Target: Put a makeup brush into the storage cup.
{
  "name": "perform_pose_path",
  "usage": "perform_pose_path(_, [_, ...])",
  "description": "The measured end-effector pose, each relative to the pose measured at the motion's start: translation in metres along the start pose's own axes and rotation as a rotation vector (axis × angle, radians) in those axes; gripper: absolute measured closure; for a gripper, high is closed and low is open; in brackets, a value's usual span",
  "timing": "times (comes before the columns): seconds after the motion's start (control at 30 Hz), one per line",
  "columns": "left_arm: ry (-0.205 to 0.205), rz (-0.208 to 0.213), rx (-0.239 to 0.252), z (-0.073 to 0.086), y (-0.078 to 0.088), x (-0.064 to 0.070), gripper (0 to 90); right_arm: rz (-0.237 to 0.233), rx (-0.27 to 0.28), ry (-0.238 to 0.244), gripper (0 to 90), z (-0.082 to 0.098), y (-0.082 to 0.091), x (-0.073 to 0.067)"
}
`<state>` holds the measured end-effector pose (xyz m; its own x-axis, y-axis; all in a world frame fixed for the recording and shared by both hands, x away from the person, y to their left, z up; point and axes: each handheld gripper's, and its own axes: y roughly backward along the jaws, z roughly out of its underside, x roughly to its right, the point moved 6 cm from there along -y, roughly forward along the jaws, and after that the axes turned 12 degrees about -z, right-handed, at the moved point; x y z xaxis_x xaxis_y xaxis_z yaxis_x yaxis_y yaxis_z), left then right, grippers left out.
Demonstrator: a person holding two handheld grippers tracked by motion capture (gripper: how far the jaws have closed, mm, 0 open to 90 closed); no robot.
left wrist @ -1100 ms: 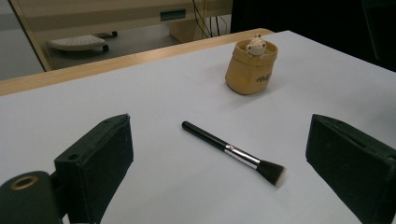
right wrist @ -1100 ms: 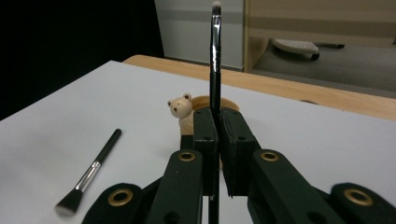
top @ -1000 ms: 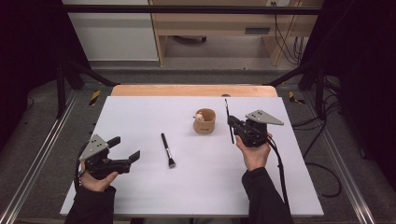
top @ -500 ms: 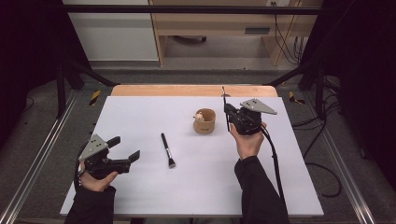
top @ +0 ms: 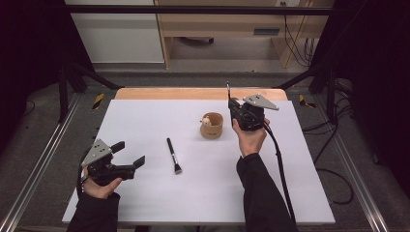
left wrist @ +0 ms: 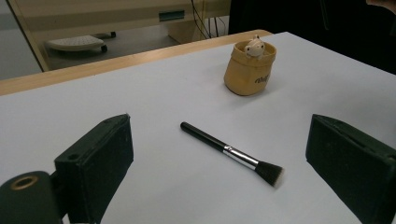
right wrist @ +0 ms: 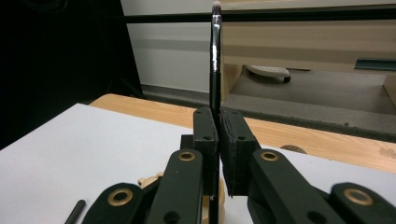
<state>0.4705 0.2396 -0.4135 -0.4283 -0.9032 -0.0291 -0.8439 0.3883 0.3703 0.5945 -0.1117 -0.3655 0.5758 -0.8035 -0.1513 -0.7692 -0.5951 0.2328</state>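
Resting near the left front of the worktop [top: 145,116], the left tongs [top: 129,153] stand released and hold nothing. Beyond them, a thick brush [top: 173,155] lies flat, bristles toward the near edge. Farther right, the right tongs [top: 231,104] are clenched on a thin brush [right wrist: 215,70] just beside the tan cup [top: 212,125]. Its long axis is upright, bristles up. Risk: the narrow handle may pivot or slip in the pads and miss the cup.
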Motion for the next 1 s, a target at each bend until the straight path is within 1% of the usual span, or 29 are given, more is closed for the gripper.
perform_pose_path(0.23, [-0.005, 0.002, 0.0, 0.0, 0.0, 0.001, 6.8, 0.0, 0.0, -0.004, 85.9, -0.001, -0.01, 0.0])
perform_pose_path(0.27, [-0.007, 0.002, -0.001, 0.0, 0.0, 0.001, 6.8, 0.003, 0.003, -0.001, 85.9, -0.001, -0.014, 0.001])
perform_pose_path(0.33, [-0.003, 0.003, 0.001, 0.0, -0.001, 0.002, 6.8, 0.004, 0.007, -0.003, 85.9, -0.001, -0.016, 0.002])
perform_pose_path(0.63, [-0.01, 0.009, 0.0, 0.0, -0.001, 0.003, 6.8, 0.008, 0.005, -0.018, 85.9, 0.0, -0.03, 0.003])
perform_pose_path(0.83, [-0.011, 0.012, 0.003, -0.001, -0.001, 0.004, 6.8, 0.009, 0.01, -0.004, 85.9, -0.002, -0.039, 0.002])
perform_pose_path(0.93, [-0.01, 0.014, 0.002, -0.001, -0.001, 0.005, 6.8, 0.006, 0.013, -0.01, 85.9, -0.002, -0.042, 0.003])
perform_pose_path(1.0, [-0.014, 0.017, 0.003, -0.001, -0.001, 0.006, 6.8, 0.011, 0.008, -0.017, 85.9, 0.0, -0.046, 0.005])
